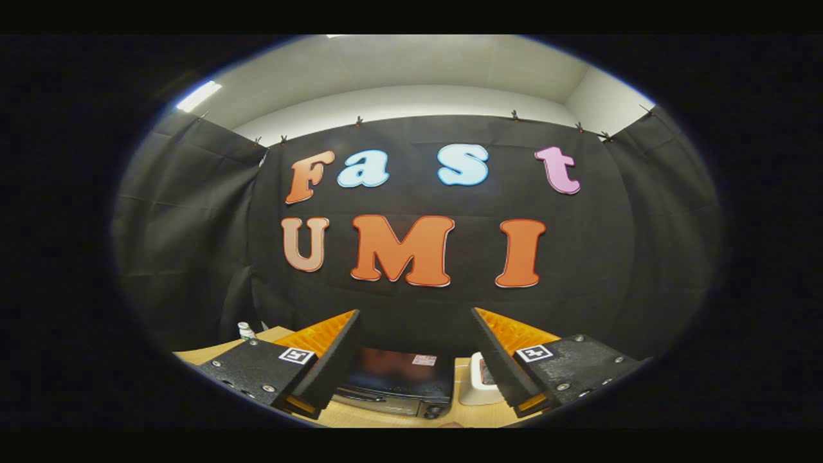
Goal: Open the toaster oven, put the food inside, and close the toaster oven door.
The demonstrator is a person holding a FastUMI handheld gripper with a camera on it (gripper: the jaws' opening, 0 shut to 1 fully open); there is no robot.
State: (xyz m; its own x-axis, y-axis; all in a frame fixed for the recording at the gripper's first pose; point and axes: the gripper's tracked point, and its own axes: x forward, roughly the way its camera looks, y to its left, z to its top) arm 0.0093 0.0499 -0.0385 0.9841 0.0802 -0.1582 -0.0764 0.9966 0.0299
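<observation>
Gripper view: wooden table [386, 418], black-draped booth.

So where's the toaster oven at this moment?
In the gripper view the toaster oven sits on the wooden table, low between the open gripper's spread fingers and beyond them, door shut, with a white container just beside it.

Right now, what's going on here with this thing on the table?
A hand-held tool hangs above a light wooden table with its fingers spread wide, holding nothing. Between and below them sits a dark toaster oven with a glass door, the door shut. Beside it, by the right finger, stands a small white container; what it holds is too hidden to tell. A small white bottle stands beyond the left finger. Nothing has been touched yet.
</observation>
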